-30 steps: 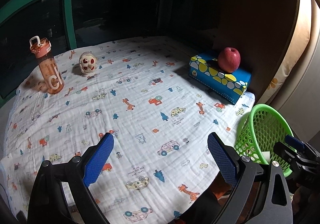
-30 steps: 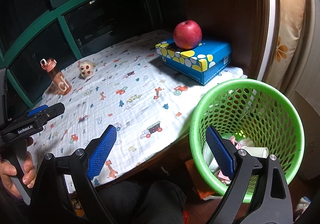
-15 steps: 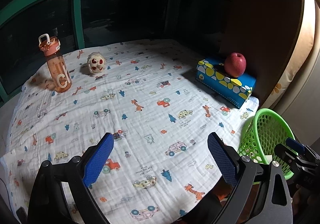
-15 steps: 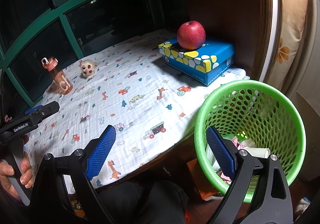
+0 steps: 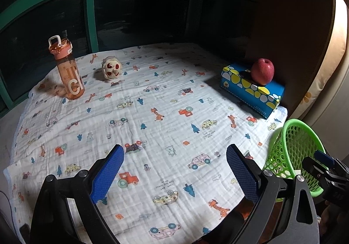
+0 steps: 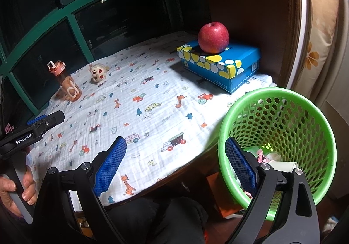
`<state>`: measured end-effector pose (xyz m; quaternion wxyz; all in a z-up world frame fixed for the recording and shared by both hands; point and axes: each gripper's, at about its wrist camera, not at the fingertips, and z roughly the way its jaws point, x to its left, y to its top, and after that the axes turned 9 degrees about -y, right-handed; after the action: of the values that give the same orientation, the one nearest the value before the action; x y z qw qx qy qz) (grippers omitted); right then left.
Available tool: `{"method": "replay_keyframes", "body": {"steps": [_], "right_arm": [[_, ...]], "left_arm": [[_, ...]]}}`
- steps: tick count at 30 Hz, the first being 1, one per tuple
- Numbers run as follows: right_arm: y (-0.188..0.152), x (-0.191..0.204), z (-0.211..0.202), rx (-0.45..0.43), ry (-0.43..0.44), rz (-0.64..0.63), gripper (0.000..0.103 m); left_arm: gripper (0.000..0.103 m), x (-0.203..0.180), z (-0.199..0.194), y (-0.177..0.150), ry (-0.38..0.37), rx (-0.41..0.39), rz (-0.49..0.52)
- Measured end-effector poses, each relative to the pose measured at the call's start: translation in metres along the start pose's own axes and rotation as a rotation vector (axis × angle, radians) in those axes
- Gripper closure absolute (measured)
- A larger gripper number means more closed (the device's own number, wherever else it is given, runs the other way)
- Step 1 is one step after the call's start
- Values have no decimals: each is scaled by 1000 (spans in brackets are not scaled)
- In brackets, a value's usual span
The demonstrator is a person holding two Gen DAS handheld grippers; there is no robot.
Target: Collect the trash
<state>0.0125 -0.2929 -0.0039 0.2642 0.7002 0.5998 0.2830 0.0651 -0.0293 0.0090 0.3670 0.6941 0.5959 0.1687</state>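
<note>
Trash: you see pale and pink scraps (image 6: 265, 157) lying at the bottom of the basket, with 1 white tube-like piece (image 6: 283, 165) among them; they are crumpled and partly hidden by your right jaw, so what they are cannot be told.
Basket: the green basket (image 6: 305, 113) is round, plastic, pierced all over with holes, and sits just off the tabletop's near right edge, below its level. In your left view its rim (image 5: 305, 128) shows at the right.
Right gripper: your right gripper (image 6: 174, 164) hangs over the tabletop's edge and the basket's near rim, jaws wide apart with nothing between the blue pads (image 6: 111, 165).
Left gripper: your left gripper (image 5: 173, 173) points down at the cloth, jaws wide apart and empty. In the right view you see it at the left (image 6: 32, 128), with your hand (image 6: 15, 191) around the grey handle.
Tabletop: the tabletop (image 5: 152, 113) is covered by a white cloth printed with cars, giraffes and trees.
Box: 1 blue box (image 6: 220, 65) with yellow and white spots lies at the far right, well apart from both grippers.
Apple: 1 red apple (image 6: 213, 37) rests on the box.
Bottle: 1 orange bottle (image 5: 67, 69) stands upright at the far left.
Toy: 1 small pale toy (image 5: 111, 68) with red spots sits just beside the bottle.
Window: a dark window with a green frame (image 5: 89, 17) runs behind the tabletop.
</note>
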Motion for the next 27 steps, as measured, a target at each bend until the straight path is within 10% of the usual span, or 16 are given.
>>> {"method": "replay_keyframes", "body": {"steps": [27], "right_arm": [[-1, 5, 7, 15, 9, -6, 10]], "left_arm": [[11, 2, 2, -7, 35, 19, 35]]}}
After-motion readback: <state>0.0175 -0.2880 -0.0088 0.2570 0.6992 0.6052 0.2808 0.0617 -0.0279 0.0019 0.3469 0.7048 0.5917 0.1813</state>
